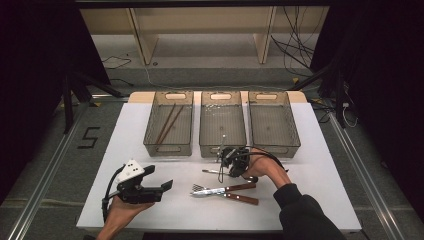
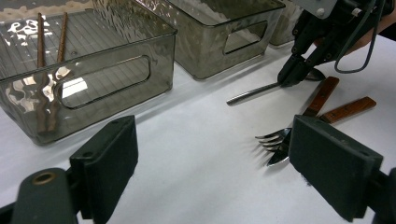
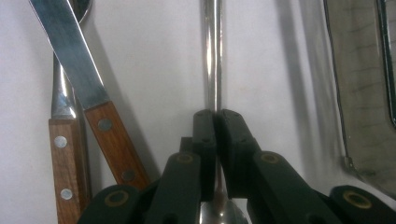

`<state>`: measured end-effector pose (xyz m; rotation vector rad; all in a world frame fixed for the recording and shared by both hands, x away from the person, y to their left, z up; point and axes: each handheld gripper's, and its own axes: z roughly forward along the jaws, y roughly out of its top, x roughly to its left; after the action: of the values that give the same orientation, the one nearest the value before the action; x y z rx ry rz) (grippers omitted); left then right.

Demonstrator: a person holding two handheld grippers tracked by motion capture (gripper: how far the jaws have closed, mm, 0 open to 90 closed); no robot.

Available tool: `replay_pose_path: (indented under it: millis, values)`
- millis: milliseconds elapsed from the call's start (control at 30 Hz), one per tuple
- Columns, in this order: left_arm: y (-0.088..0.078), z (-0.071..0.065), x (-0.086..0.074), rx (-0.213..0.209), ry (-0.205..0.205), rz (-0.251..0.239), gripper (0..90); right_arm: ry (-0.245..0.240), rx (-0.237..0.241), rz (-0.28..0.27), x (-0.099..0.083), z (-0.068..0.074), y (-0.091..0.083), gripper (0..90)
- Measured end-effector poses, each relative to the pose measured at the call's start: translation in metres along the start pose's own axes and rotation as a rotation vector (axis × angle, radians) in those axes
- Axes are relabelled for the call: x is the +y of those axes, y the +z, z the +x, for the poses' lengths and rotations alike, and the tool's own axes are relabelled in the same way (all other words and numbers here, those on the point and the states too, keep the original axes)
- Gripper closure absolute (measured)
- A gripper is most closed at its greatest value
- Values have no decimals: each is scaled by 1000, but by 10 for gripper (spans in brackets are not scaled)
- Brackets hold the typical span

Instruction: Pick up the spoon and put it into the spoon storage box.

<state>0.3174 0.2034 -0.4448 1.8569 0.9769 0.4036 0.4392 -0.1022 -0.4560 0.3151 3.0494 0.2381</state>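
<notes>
Now right tool [image 3: 215,114] pinching spoon [image 3: 212,56]; left tool [image 2: 210,154] agape.

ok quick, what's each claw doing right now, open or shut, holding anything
Left claw: open, holding nothing, held above the table.
Right claw: shut on the handle of the metal spoon on the table.

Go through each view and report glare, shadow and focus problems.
High view: dark surroundings, white table evenly lit. Left gripper view: bright glare ripples on the left bin; the near jaws look soft. Right gripper view: spoon handle shines, throwing a soft shadow to its right.
</notes>
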Motion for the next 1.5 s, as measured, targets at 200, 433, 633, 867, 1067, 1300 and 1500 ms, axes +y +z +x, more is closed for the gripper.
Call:
replay_pose_path:
  millis: [200, 433, 633, 867, 1067, 1300, 1500]
  values:
    - [0, 0, 0, 1, 1, 1, 153, -4, -13, -5, 0, 0, 0, 858]
    - [0, 0, 0, 2, 2, 0, 153, 12, -33, -40, 0, -1, -4, 859]
    - [0, 0, 0, 4, 3, 1, 153, 24, -41, -77, -1, -1, -10, 860]
    - [0, 0, 0, 4, 3, 1, 153, 46, -55, -107, -3, -1, -16, 860]
    - [0, 0, 0, 7, 4, -4, 153, 77, -71, -183, -4, 0, -27, 860]
    - [-1, 1, 0, 10, 1, -9, 153, 145, -59, -285, -11, -2, -44, 861]
    - [-1, 1, 0, 11, 1, -9, 153, 209, -61, -362, -15, -7, -55, 861]
